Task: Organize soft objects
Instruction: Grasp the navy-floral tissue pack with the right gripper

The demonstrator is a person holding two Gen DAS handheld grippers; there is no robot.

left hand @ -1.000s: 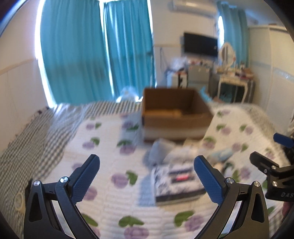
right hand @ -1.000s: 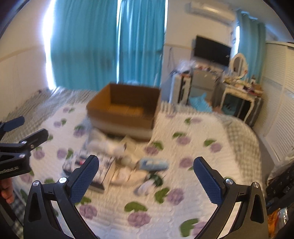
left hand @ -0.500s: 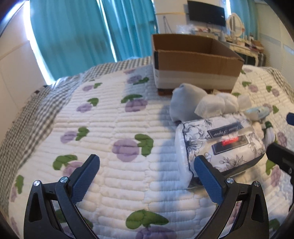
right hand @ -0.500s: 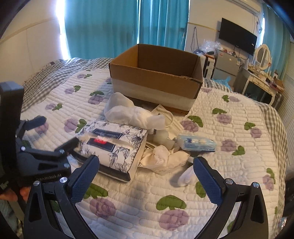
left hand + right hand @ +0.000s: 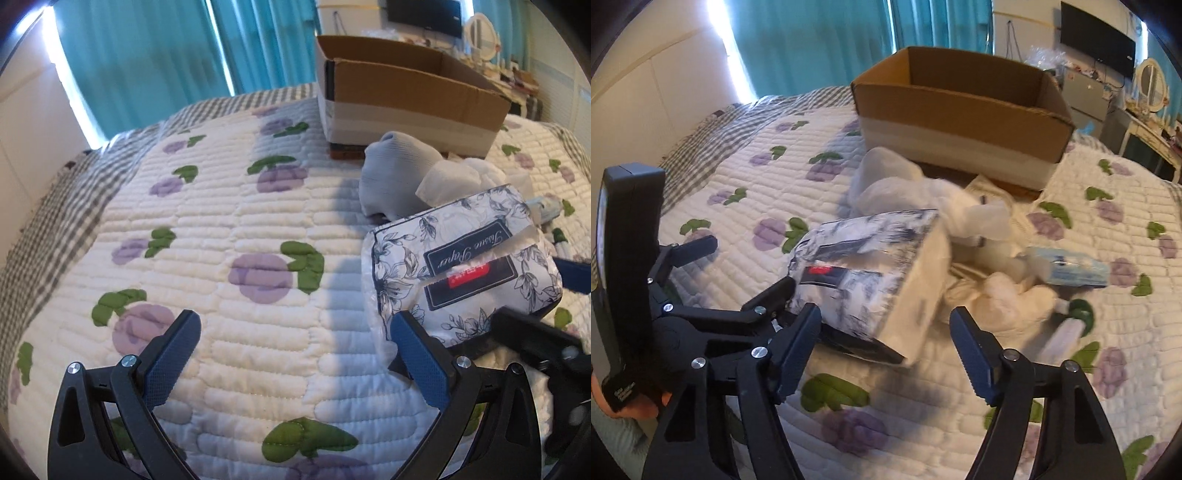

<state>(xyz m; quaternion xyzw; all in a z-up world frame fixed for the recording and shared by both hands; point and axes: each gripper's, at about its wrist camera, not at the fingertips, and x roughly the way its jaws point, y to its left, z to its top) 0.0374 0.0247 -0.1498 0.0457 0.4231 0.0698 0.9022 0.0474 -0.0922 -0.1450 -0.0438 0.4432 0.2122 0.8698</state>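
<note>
Black tool (image 5: 295, 354), blue textured pads (image 5: 421, 363)

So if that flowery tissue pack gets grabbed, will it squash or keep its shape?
The tissue pack will probably squash: its plastic wrap looks thin and crinkled. Likely light for its bulk, being soft paper. The glossy wrap may slip, and one end already sits tilted up.
</note>
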